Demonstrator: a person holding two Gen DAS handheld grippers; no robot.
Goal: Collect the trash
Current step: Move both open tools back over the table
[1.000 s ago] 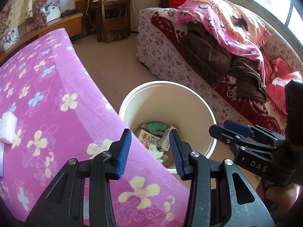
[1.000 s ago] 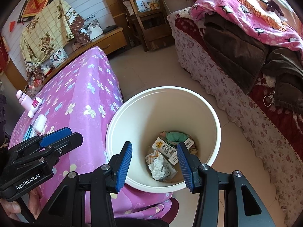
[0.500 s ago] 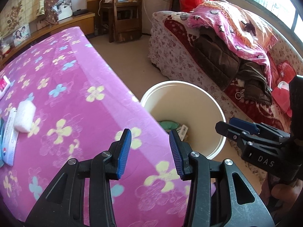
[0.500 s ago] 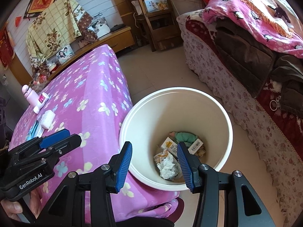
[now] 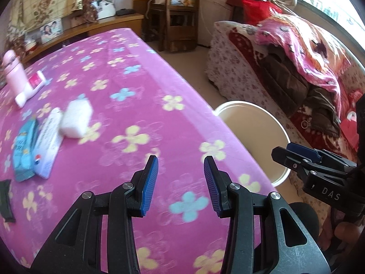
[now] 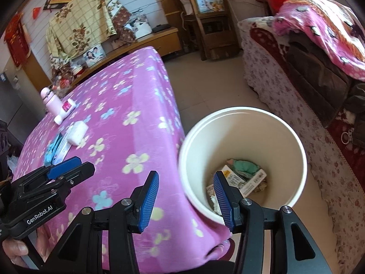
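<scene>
Since a second ago our left hand-held gripper [image 5: 180, 182] has swung away from the white bin [image 6: 241, 159] and back over the tabletop [image 5: 136, 86], so the bin now sits off to its right and the items beyond it have come into sight; we judge one drop is done and the next pick is starting. Both hand-held grippers are empty with jaws spread wide; the right hand-held gripper [image 6: 186, 197] hangs at the tabletop's near corner, one finger over the bin's rim. The bin stands on the floor, touching the hanging edge of the fuzzy pink flowered cloth, and holds crumpled paper, a printed carton and something soft and green. Far from the bin, toward the tabletop's opposite side, lie a soft white rectangular block [image 5: 76, 121], a flat white packet [image 5: 46, 145] just beside it, a crinkly blue wrapper [image 5: 24, 153] touching that, and further off a white tube [image 5: 30, 89] leaning by a smooth pink bottle [image 5: 13, 73]. Which of them count as trash we cannot tell.
</scene>
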